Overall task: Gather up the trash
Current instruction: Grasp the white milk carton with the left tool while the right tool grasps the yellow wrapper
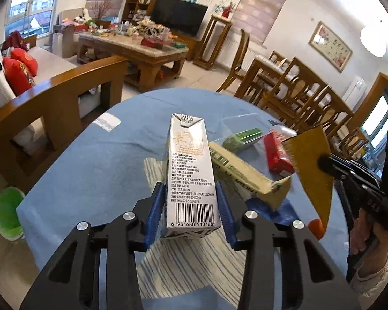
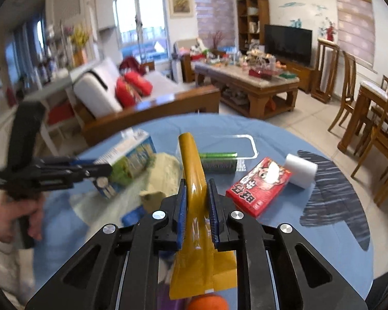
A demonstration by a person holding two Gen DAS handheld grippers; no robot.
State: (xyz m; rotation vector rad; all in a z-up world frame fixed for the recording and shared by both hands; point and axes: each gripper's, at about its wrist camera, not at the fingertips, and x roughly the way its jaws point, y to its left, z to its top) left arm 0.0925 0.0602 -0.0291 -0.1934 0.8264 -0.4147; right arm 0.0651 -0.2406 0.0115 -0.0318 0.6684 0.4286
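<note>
My left gripper [image 1: 190, 208] is shut on a silver milk carton [image 1: 190, 170] and holds it above the blue table [image 1: 90, 165]; the carton also shows in the right wrist view [image 2: 126, 161]. My right gripper [image 2: 197, 208] is shut on a yellow foil wrapper [image 2: 194, 178], which also shows at the right of the left wrist view [image 1: 313, 170]. On the table lie a pale yellow carton [image 1: 243, 174], a red box [image 2: 258, 187], a green packet [image 2: 219, 155] in a clear tray [image 2: 245, 147] and a white roll [image 2: 301, 170].
A green bin [image 1: 9, 211] stands on the floor left of the table. A wooden sofa [image 1: 51, 103] lies beyond it, wooden chairs [image 2: 375, 129] to the right. An orange ball [image 2: 207, 303] shows under the wrapper.
</note>
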